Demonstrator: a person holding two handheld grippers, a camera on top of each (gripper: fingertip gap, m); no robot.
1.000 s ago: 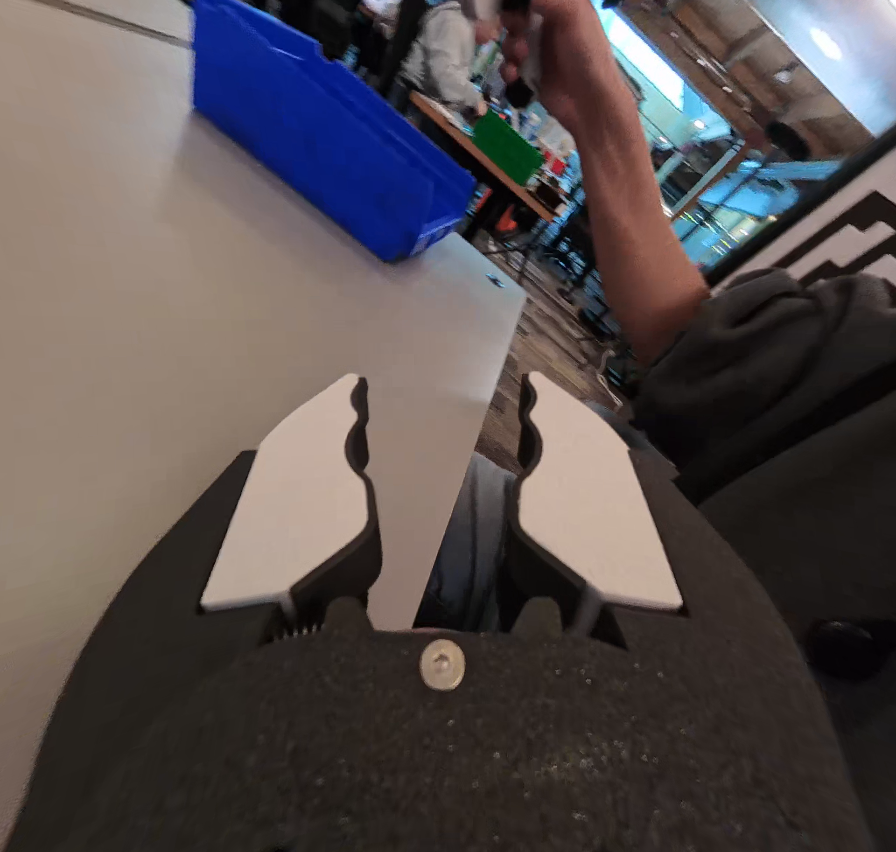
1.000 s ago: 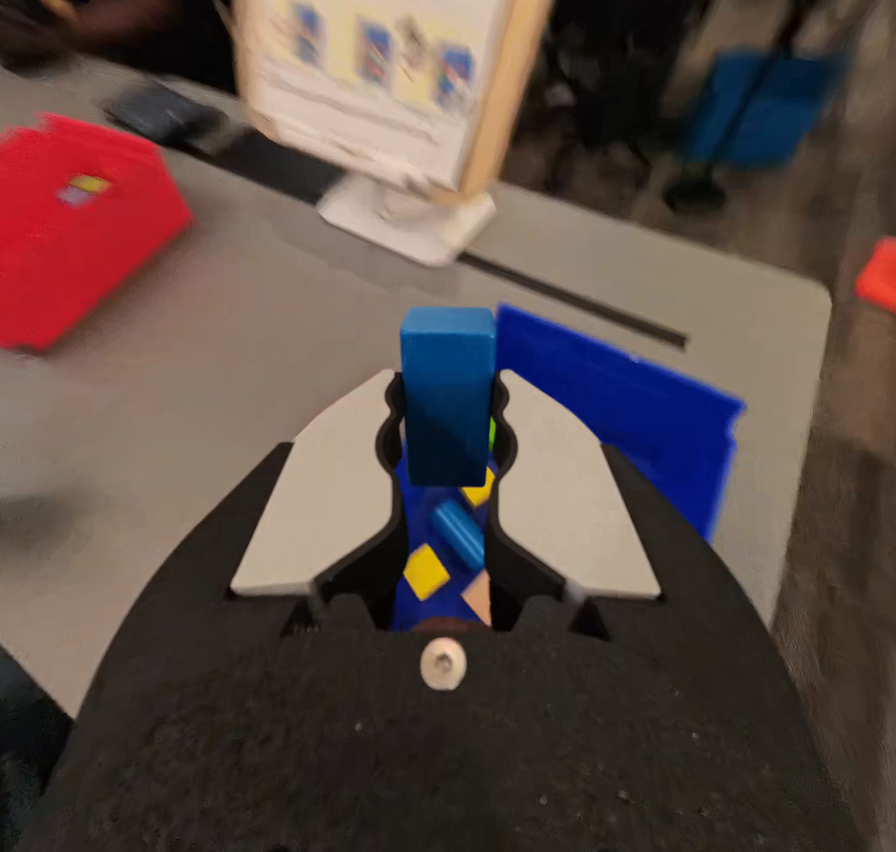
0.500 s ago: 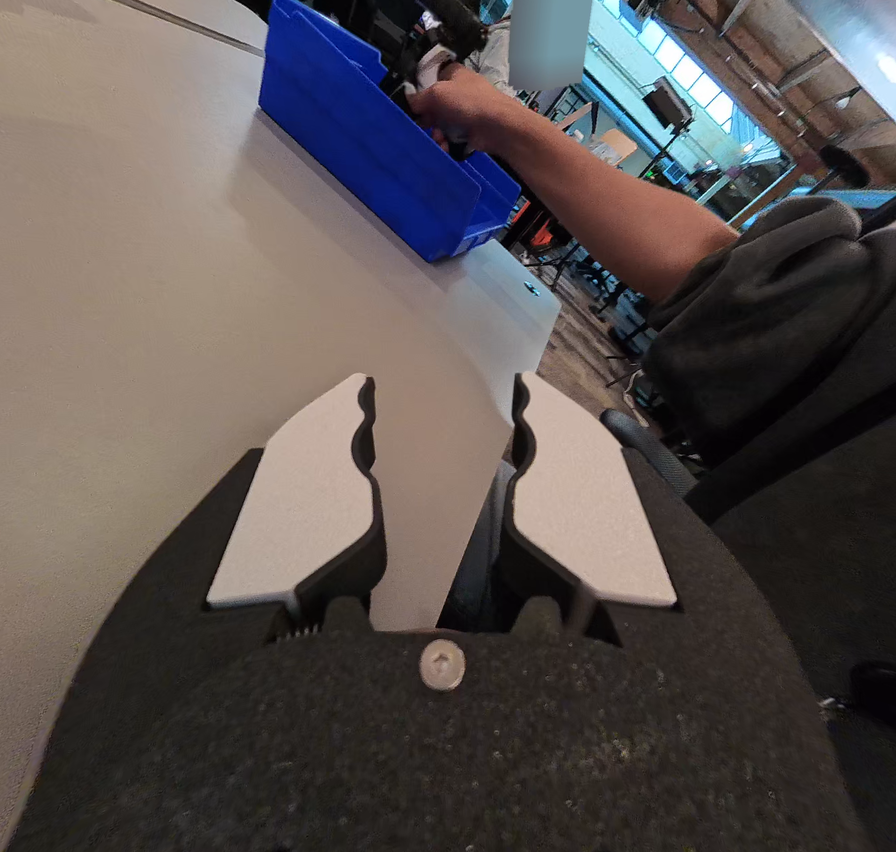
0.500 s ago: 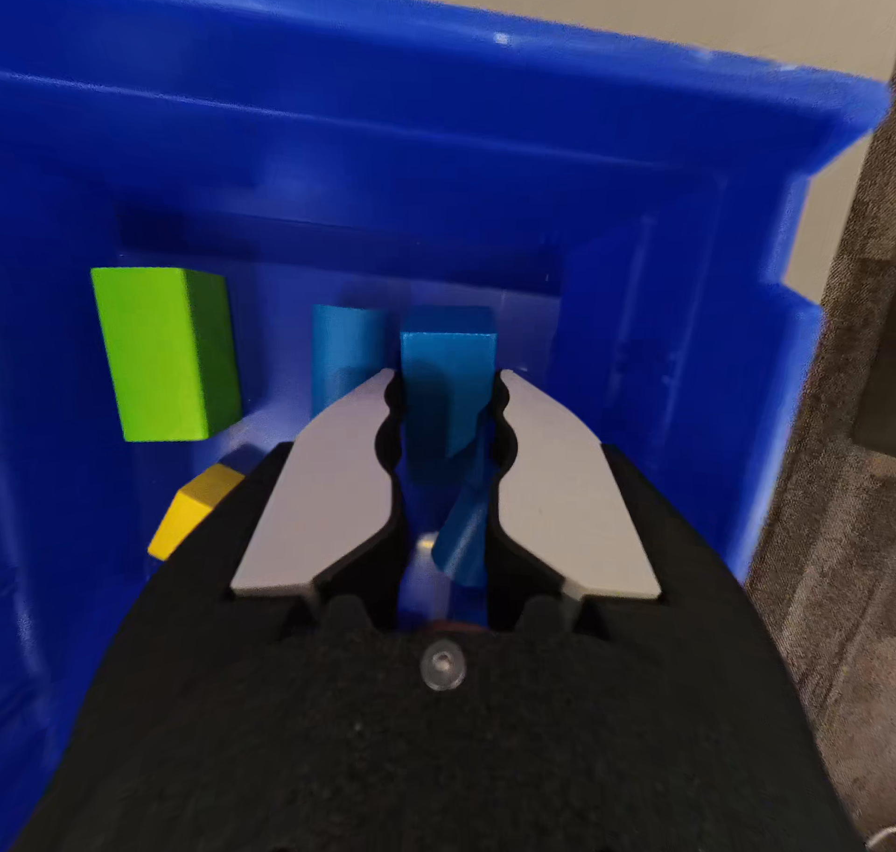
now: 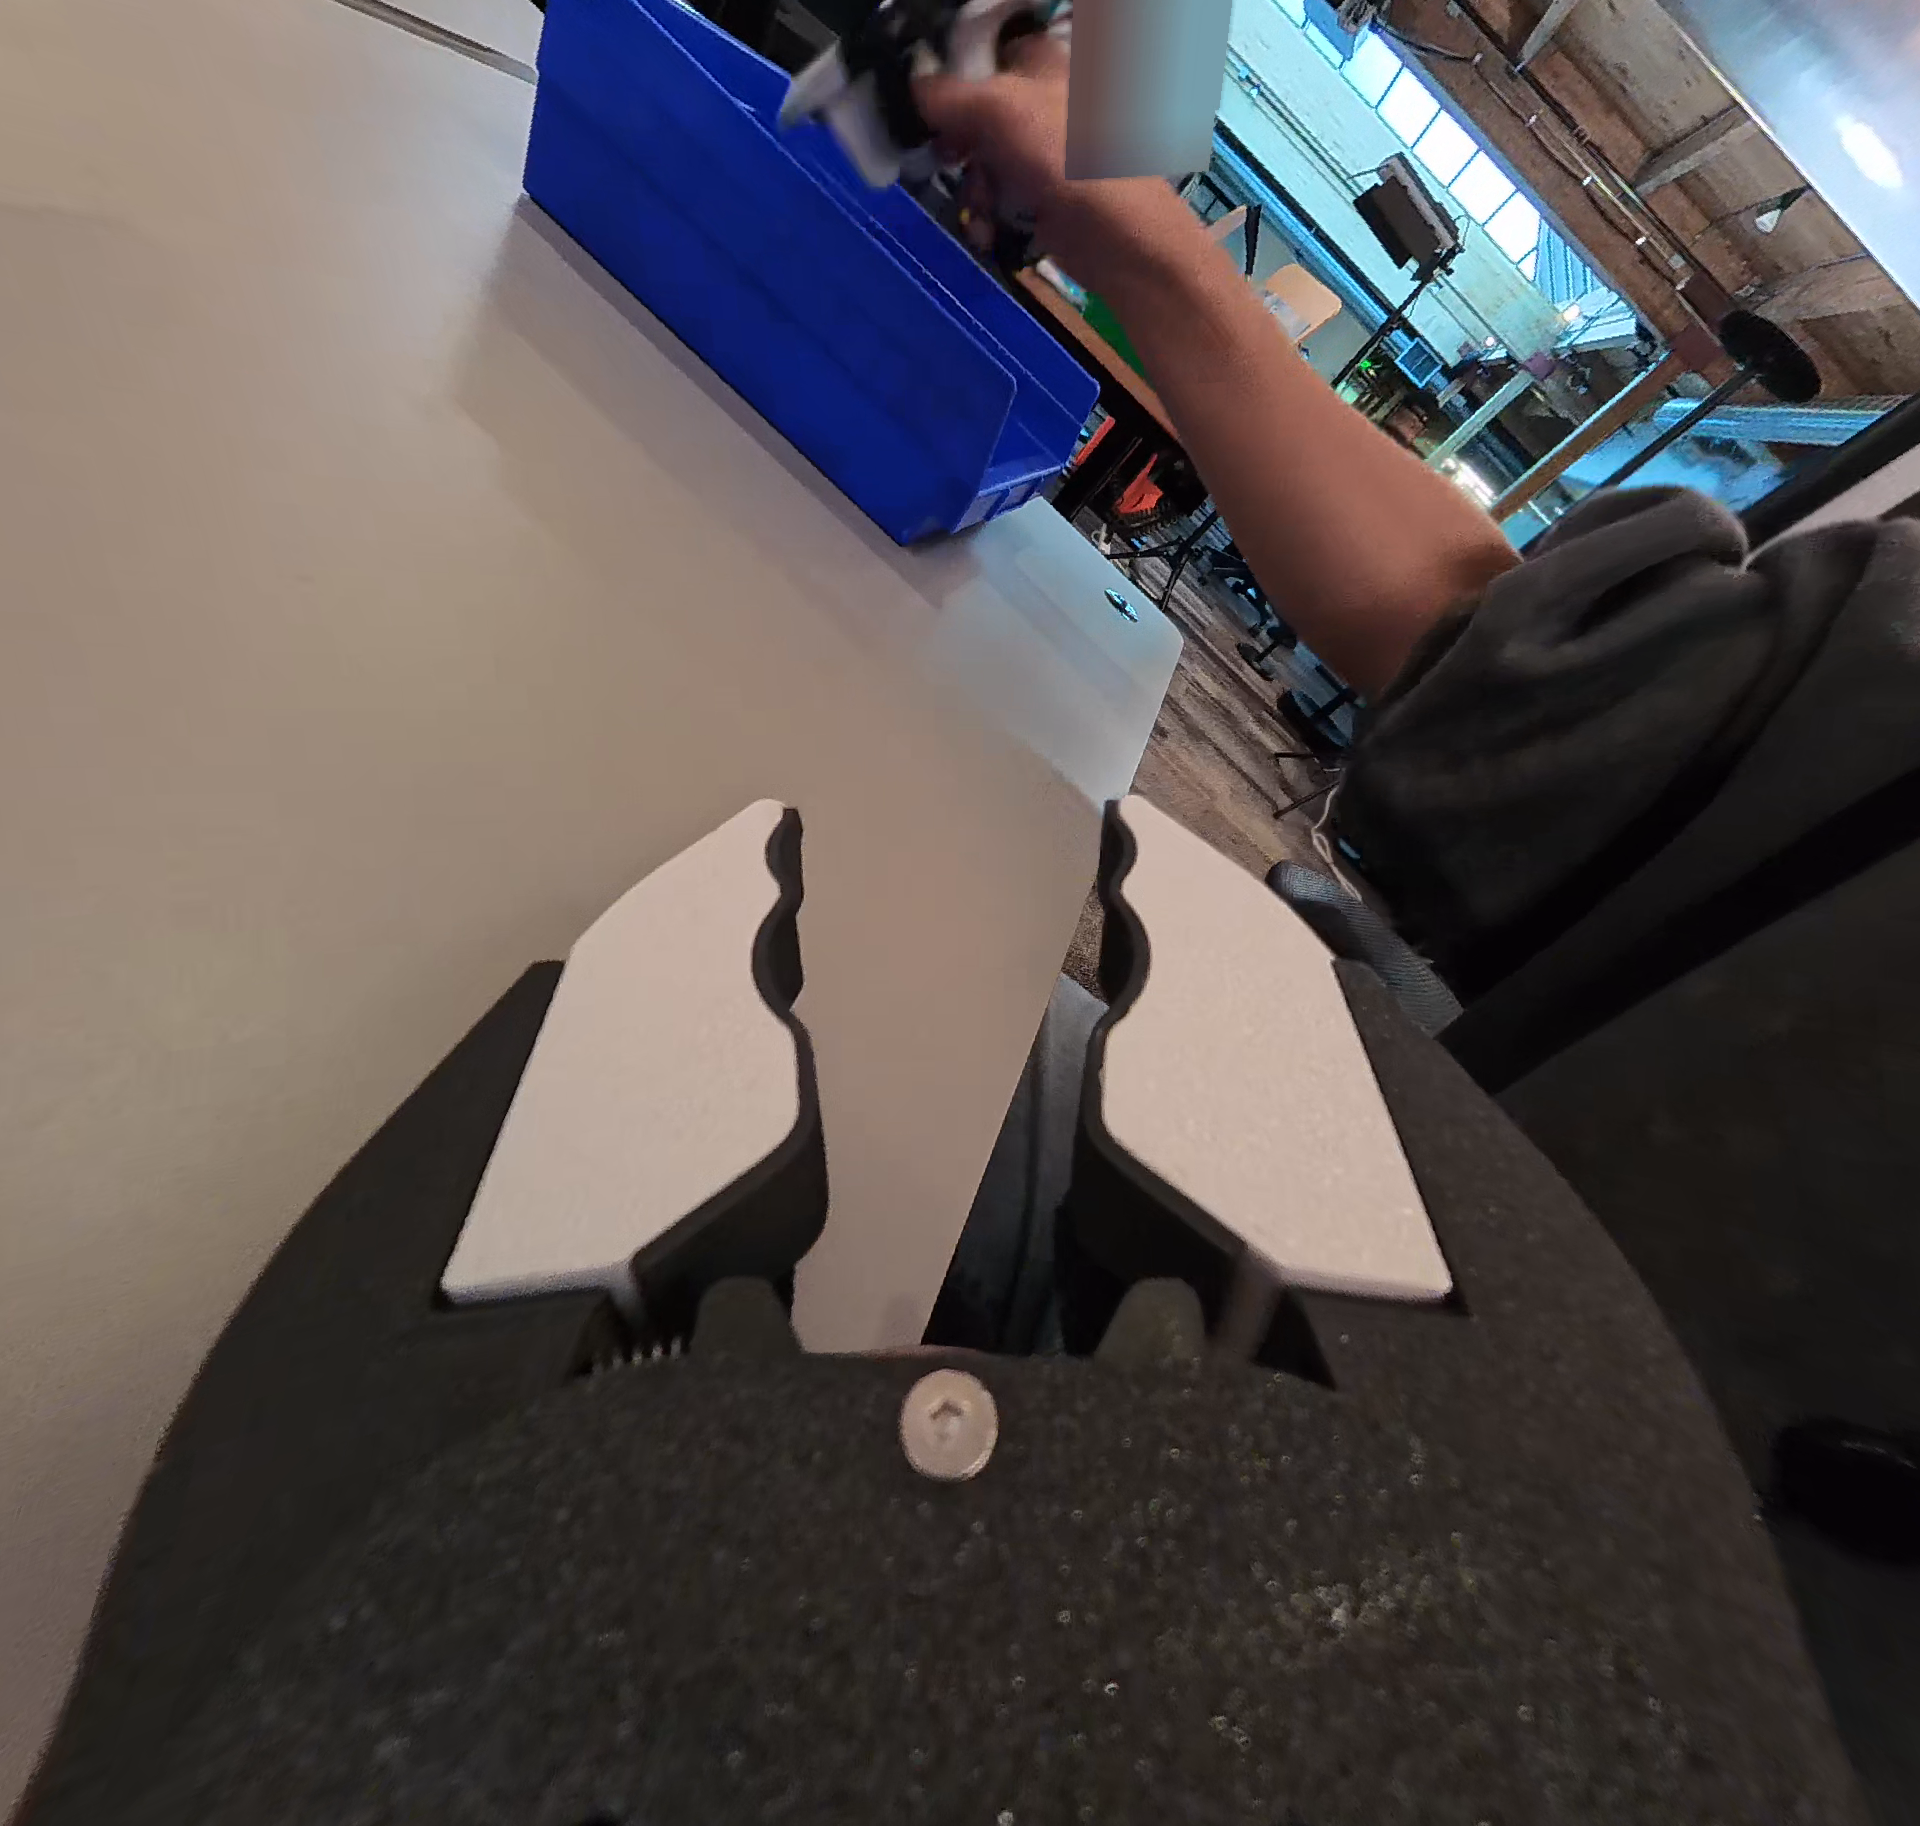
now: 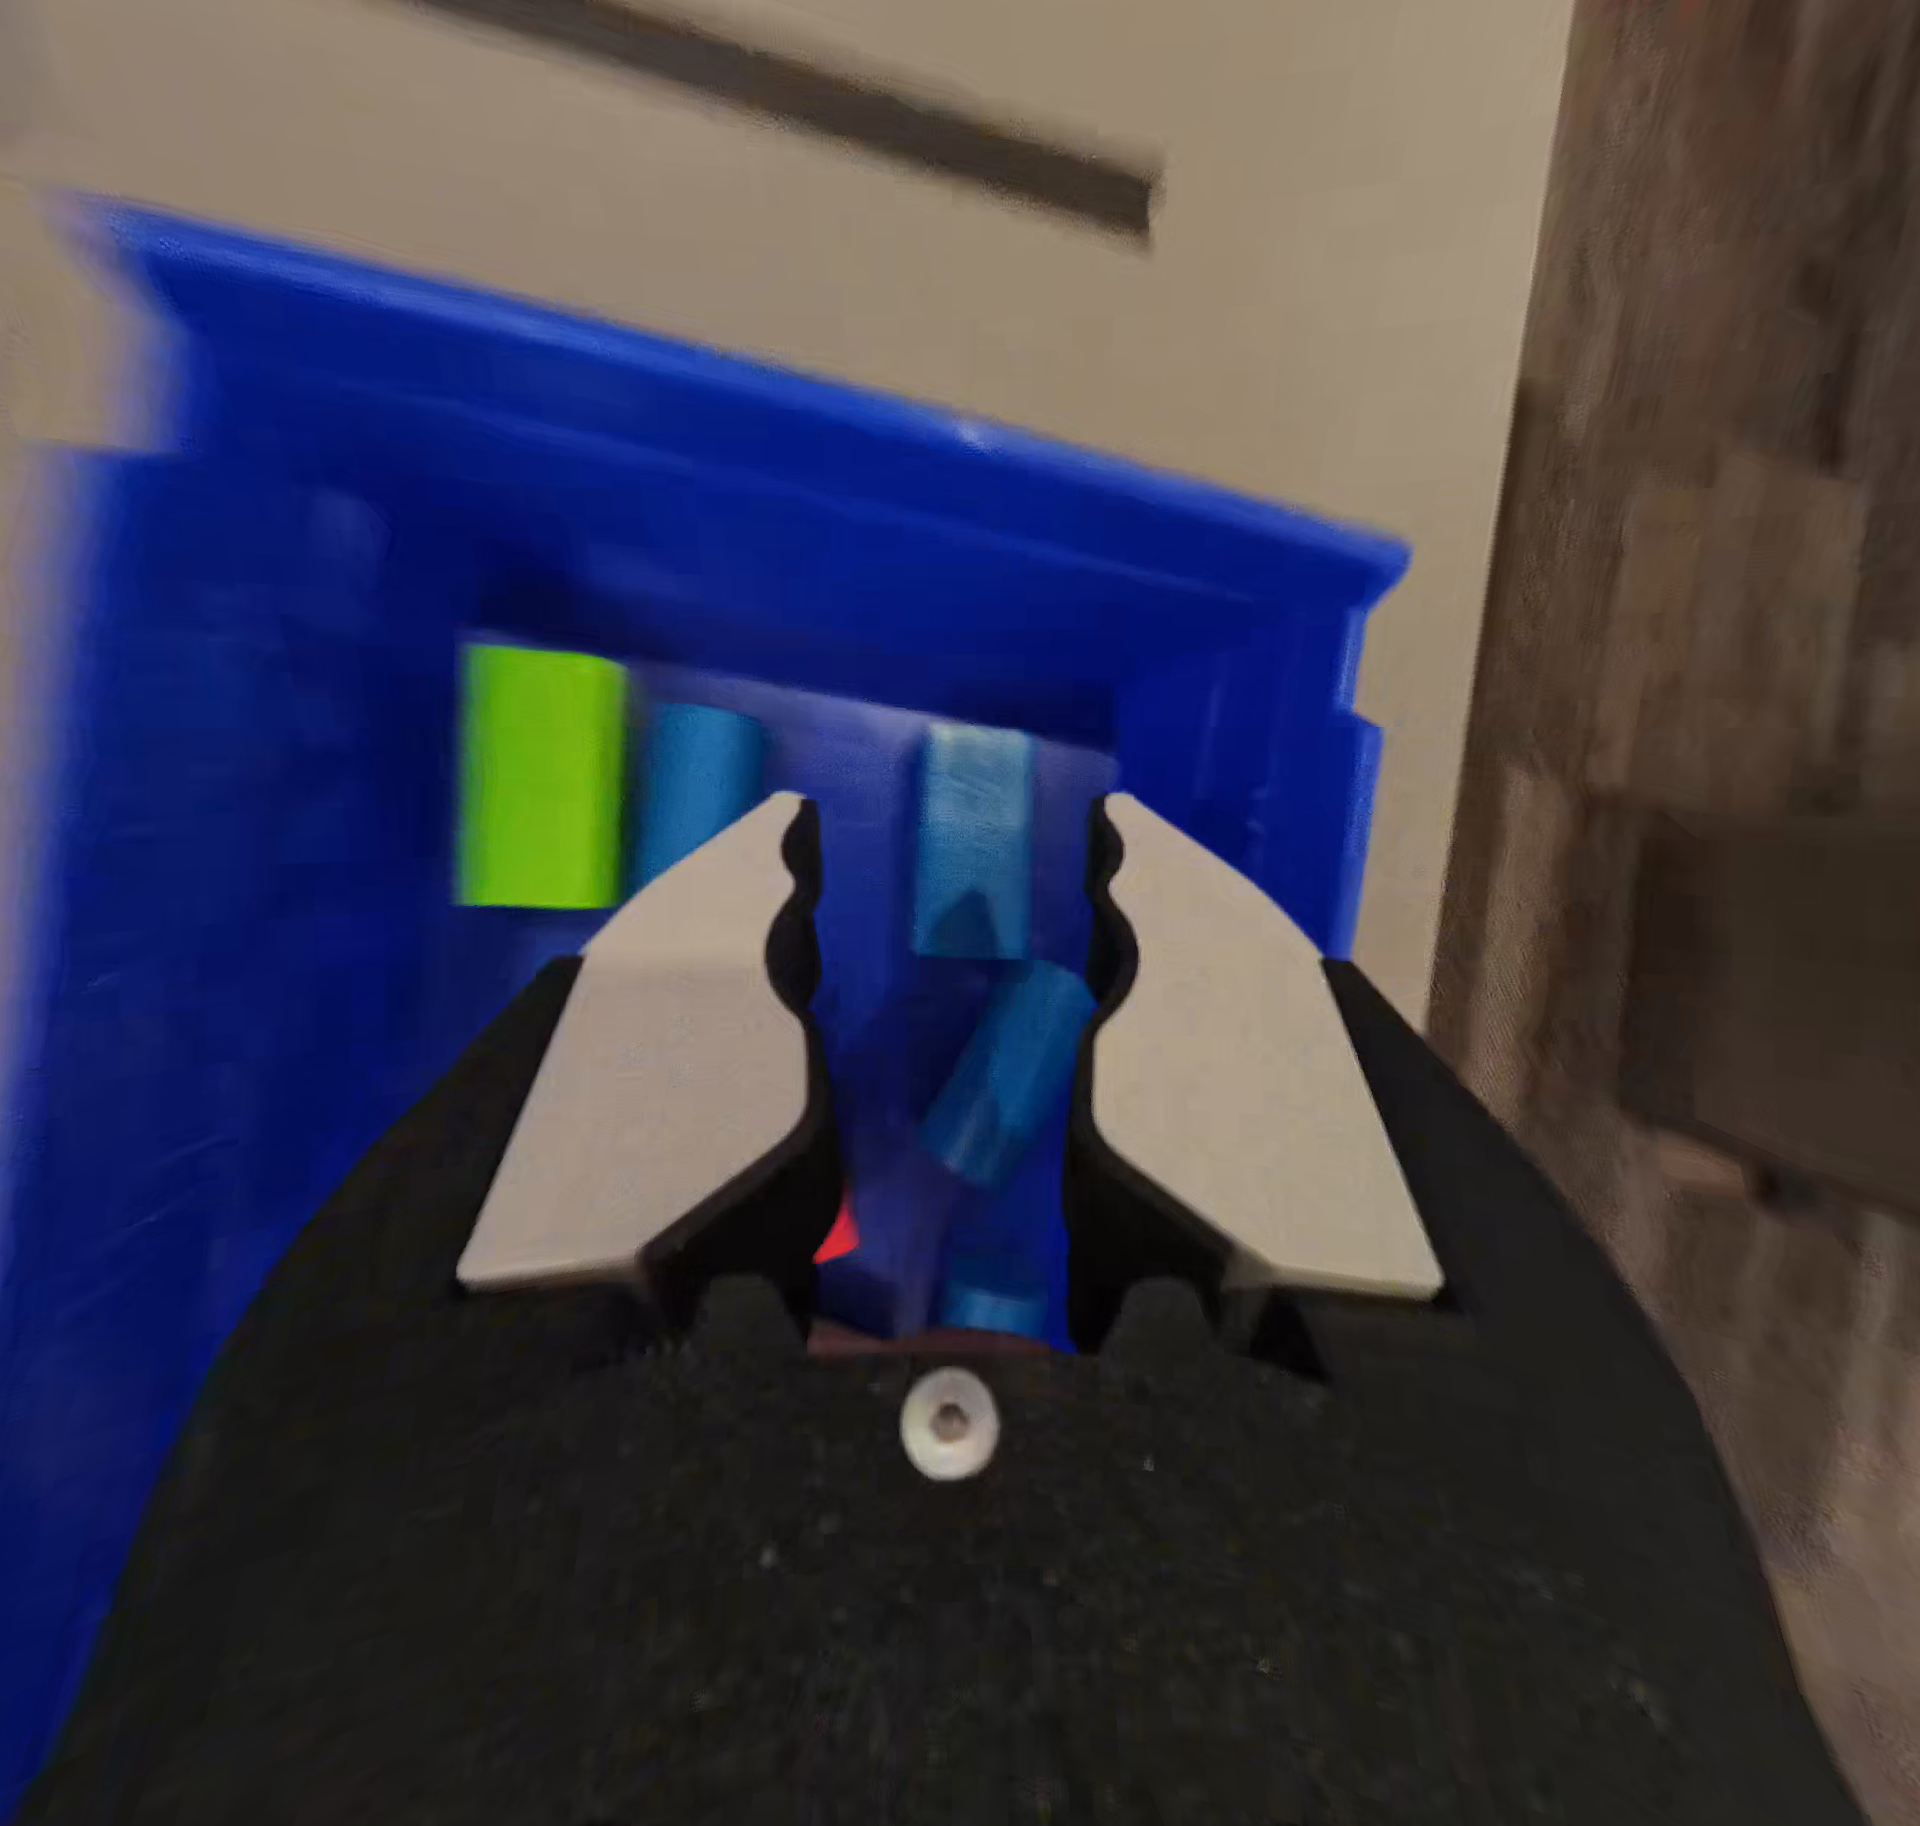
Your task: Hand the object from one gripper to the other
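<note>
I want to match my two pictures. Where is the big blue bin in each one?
Left wrist view: the blue bin sits far off at the upper middle, on the grey table, seen from its outer side wall.
Right wrist view: the blue bin fills the left and middle, seen from above, with blocks inside.
Shared landmark: the right hand-held gripper above the bin; its own fingers frame the right wrist view.

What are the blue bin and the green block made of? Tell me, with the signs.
Blue bin: likely moulded plastic, with thin, uniform glossy walls and a stepped rim. Green block: possibly painted wood, solid with flat matte colour; blur leaves this open.
</note>
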